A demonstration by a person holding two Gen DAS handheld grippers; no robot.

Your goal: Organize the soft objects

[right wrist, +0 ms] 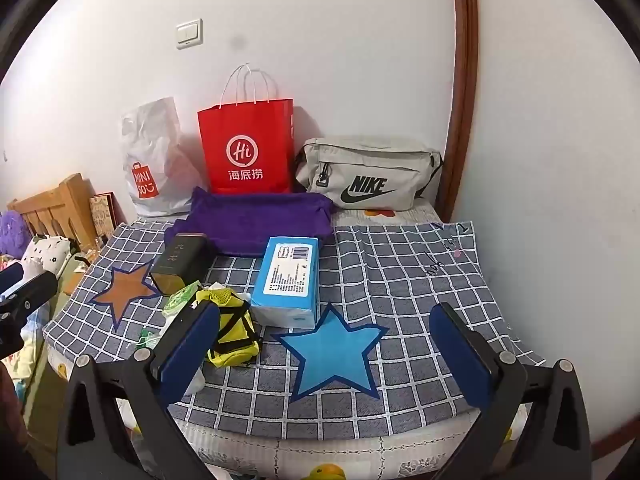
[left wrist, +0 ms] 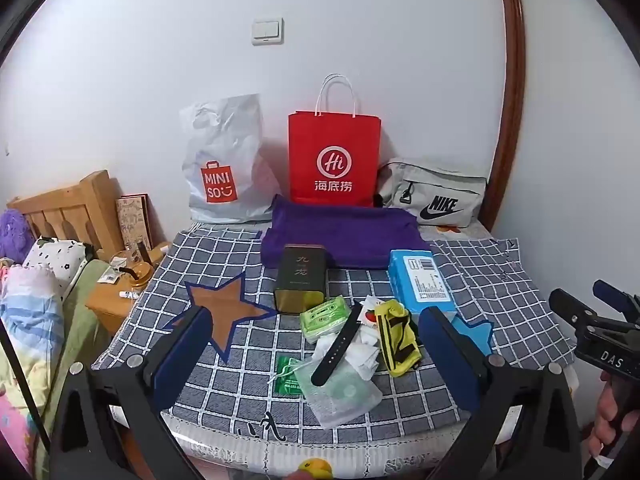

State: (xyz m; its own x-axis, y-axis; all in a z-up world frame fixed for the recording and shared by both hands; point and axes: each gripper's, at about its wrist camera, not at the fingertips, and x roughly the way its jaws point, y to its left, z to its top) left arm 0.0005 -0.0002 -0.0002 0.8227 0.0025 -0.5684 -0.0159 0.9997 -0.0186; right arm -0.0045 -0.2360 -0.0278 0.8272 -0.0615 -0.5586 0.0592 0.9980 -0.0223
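nothing looks sorted yet: the yellow pouch (left wrist: pixel 398 336), green pack (left wrist: pixel 324 316) and white bits lie heaped mid-bed between the brown star (left wrist: pixel 224 312) and blue star (right wrist: pixel 332 350). left gripper (left wrist: pixel 316 344) and right gripper (right wrist: pixel 326 344) gape wide, empty.

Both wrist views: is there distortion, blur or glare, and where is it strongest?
Left wrist view: strong fisheye bending, the brown door frame curves, corners black; the centre is sharp, the MINISO bag slightly shiny. Right wrist view: same bending at the door frame; soft even light, a small grey smudge on the wall.
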